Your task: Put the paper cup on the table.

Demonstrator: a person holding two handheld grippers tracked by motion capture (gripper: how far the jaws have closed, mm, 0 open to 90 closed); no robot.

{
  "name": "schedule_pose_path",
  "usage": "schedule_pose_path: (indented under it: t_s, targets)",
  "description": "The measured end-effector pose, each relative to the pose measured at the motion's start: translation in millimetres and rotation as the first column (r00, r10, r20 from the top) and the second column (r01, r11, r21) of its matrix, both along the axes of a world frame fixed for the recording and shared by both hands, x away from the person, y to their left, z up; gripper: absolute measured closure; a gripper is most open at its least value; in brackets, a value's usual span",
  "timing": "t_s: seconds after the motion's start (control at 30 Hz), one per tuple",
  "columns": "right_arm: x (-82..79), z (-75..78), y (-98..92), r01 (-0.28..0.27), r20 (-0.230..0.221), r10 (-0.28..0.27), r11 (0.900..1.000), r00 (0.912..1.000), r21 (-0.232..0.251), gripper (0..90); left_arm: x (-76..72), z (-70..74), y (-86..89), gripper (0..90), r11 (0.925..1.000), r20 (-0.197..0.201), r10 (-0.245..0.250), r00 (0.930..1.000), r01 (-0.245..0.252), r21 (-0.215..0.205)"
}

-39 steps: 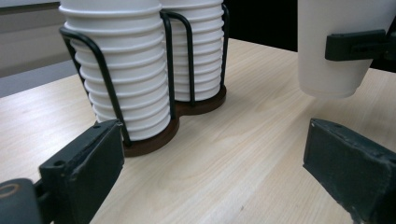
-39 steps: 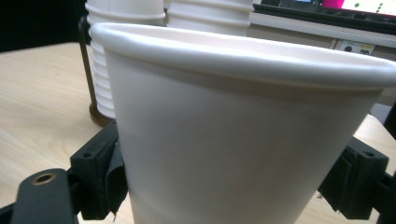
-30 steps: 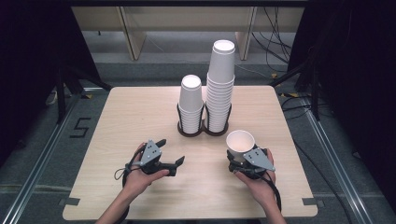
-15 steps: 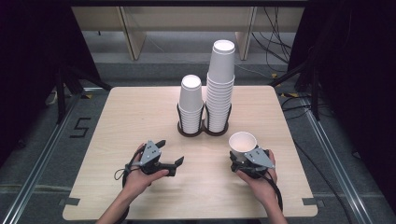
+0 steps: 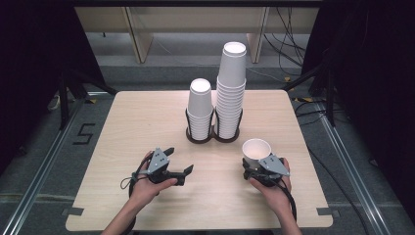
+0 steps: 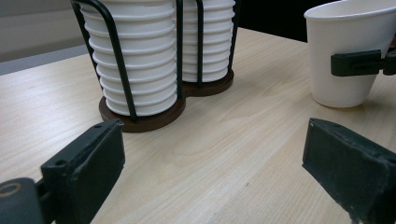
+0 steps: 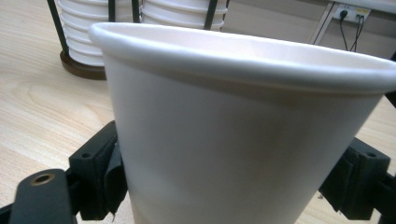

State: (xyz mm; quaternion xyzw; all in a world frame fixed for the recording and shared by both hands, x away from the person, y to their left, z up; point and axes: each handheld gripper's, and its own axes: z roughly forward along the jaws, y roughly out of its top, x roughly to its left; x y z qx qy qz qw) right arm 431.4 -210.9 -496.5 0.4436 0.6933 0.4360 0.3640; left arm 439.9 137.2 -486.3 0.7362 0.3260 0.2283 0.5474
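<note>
A single white paper cup (image 5: 256, 148) stands upright at the table's front right, mouth up. My right gripper (image 5: 258, 165) is shut on it, one black pad pressed to each side of its wall (image 7: 233, 154). From the left gripper view the cup (image 6: 350, 42) rests on the wood with one of the right gripper's pads (image 6: 357, 63) against it. My left gripper (image 5: 180, 159) lies at the front left, held in a hand, its jaws wide open over bare wood (image 6: 210, 158).
A dark wire holder (image 5: 213, 138) stands at the table's middle with two stacks of white cups: a short stack (image 5: 200, 110) on the left and a tall stack (image 5: 231, 88) on the right. The wooden table (image 5: 122, 127) has dark floor and cables around it.
My right gripper and the cup in it have shifted slightly to the right. The left gripper has stayed in place.
</note>
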Motion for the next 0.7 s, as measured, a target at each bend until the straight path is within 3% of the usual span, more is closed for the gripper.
schedule_pose_path:
  t_s: [0.03,0.1,0.13,0.17,0.27,0.33,0.37,0.43,0.47,0.63,0.7]
  targets:
    - [0.7,-0.2,-1.2,-0.004,-0.004,0.004,1.000,1.0000,-0.008,15.2,-0.1,-0.2,-0.2,5.2,1.0000,-0.001,-0.001,1.0000,0.001,0.000]
    - [-2.5,0.8,-0.5,0.022,-0.031,-0.022,1.000,0.9993,0.022,14.9,-0.5,-0.2,-0.1,5.2,1.0000,-0.003,0.000,1.0000,0.000,-0.003]
    - [-0.7,0.9,-2.9,0.008,-0.021,-0.008,1.000,0.9997,0.007,14.7,-0.5,-0.1,0.1,5.2,1.0000,-0.002,0.000,1.0000,0.000,0.000]
    - [-3.2,1.0,-0.7,0.027,-0.033,-0.026,0.999,0.9991,0.043,14.6,-0.5,-0.1,0.1,5.2,1.0000,-0.001,0.002,1.0000,-0.002,-0.001]
    - [-0.5,-0.3,-3.8,0.001,-0.034,0.000,1.000,0.9994,0.011,13.9,-0.2,-0.3,0.2,5.2,1.0000,-0.003,0.003,1.0000,-0.003,-0.003]
    - [-3.2,-1.3,-1.5,0.025,-0.052,-0.023,0.999,0.9984,0.038,13.4,-0.2,-0.4,0.1,5.2,1.0000,-0.003,0.002,1.0000,-0.002,-0.003]
    - [-1.6,-1.4,-4.1,0.006,-0.050,-0.005,1.000,0.9987,0.009,13.0,-0.3,-0.4,0.2,5.2,1.0000,-0.003,0.001,1.0000,-0.001,-0.002]
    - [-3.4,-1.0,-2.6,0.016,-0.070,-0.014,1.000,0.9974,0.020,11.6,-0.4,-0.1,0.7,5.2,1.0000,-0.002,0.002,1.0000,-0.002,-0.002]
    - [-2.0,-1.1,-3.6,0.007,-0.051,-0.006,1.000,0.9987,0.006,10.3,0.2,-0.4,0.8,5.2,1.0000,0.001,-0.001,1.0000,0.001,-0.009]
    - [-0.8,-0.6,-3.2,-0.013,-0.061,0.013,1.000,0.9980,-0.005,1.9,0.6,-0.4,1.2,5.2,1.0000,0.002,-0.001,1.0000,0.001,-0.010]
    - [-1.7,0.2,-2.9,-0.020,-0.087,0.021,1.000,0.9959,0.012,0.5,0.1,-0.5,1.3,5.2,1.0000,-0.004,0.004,1.0000,-0.004,0.003]
